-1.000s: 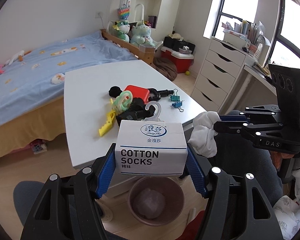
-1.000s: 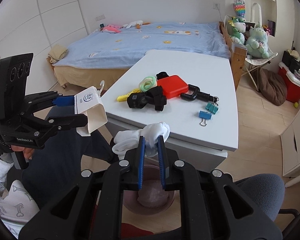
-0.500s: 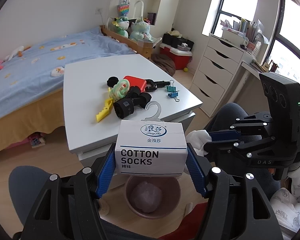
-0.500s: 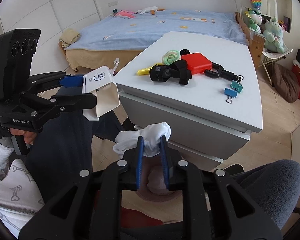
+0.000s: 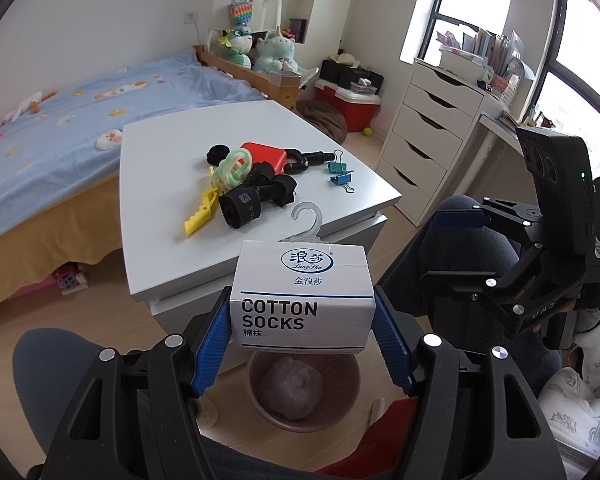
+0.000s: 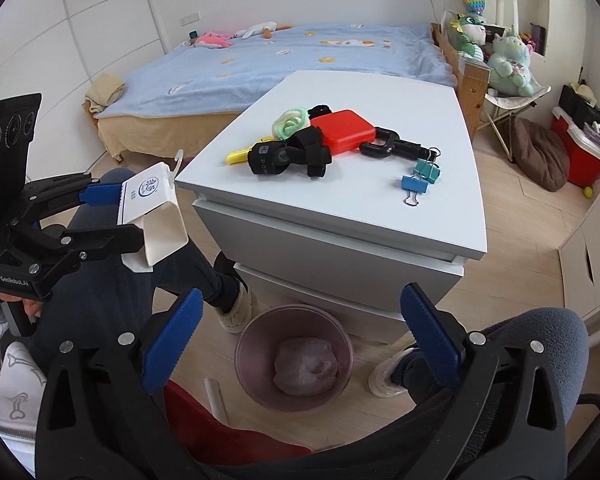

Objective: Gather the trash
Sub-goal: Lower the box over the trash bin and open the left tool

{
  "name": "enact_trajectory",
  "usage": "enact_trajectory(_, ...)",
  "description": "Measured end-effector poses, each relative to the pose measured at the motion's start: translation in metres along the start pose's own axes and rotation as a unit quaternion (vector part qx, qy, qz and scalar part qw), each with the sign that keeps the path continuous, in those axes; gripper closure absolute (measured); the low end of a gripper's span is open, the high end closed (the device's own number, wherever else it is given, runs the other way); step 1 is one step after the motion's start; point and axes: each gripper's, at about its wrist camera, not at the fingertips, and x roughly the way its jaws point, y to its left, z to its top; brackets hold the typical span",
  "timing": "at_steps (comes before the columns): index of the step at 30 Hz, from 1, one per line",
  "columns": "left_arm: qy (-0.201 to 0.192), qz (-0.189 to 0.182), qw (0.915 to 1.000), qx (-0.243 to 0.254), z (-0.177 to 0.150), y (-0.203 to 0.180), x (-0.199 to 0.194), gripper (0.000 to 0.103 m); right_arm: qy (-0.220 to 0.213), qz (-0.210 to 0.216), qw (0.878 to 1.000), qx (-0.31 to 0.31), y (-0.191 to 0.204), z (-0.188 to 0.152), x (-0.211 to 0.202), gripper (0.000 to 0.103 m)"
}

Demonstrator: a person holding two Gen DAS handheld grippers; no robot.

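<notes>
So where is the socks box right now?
The socks box sits clamped in the left gripper, just above the pink bin on the floor, in front of the white table.

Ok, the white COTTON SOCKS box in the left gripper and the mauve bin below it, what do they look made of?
White COTTON SOCKS box: looks like thin printed cardboard, matte, with crisp folded edges; the clear hook on top looks like plastic. Round mauve bin: probably moulded plastic, smooth wall with a faint sheen; the crumpled lump inside may be tissue or a thin bag, hard to tell.
</notes>
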Motion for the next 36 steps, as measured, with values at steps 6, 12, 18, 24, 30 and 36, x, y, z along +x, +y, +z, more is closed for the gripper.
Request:
enact_trajectory(6, 0.006, -0.006, 0.9999, 0.010, -0.001, -0.006, 0.002, 0.038, -0.015, -0.015, 1.000, 0.019, -0.012, 0.002, -0.010, 0.005)
enact_trajectory(12, 0.013, -0.013, 0.9996, 0.020, 0.000, -0.015, 0.007, 0.038, -0.024, -0.024, 0.999, 0.030, -0.021, -0.001, -0.018, 0.005)
enact_trajectory(18, 0.017, -0.021, 0.9993, 0.028, 0.002, -0.022, 0.011, 0.038, -0.031, -0.026, 0.998, 0.039, -0.027, -0.003, -0.024, 0.005)
enact_trajectory(24, 0.012, -0.024, 0.9996, 0.014, 0.004, -0.020, 0.015, 0.008, -0.034, -0.026, 0.998, 0.045, -0.031, -0.004, -0.025, 0.005)
enact_trajectory(30, 0.012, -0.010, 0.9999, -0.003, 0.003, -0.014, 0.017, 0.008, -0.031, -0.023, 0.998, 0.045, -0.030, -0.005, -0.023, 0.005)
enact_trajectory(36, 0.009, -0.004, 0.9998, -0.017, 0.002, -0.007, 0.015, 0.008, -0.030, -0.021, 0.998, 0.045, -0.028, -0.005, -0.020, 0.005)
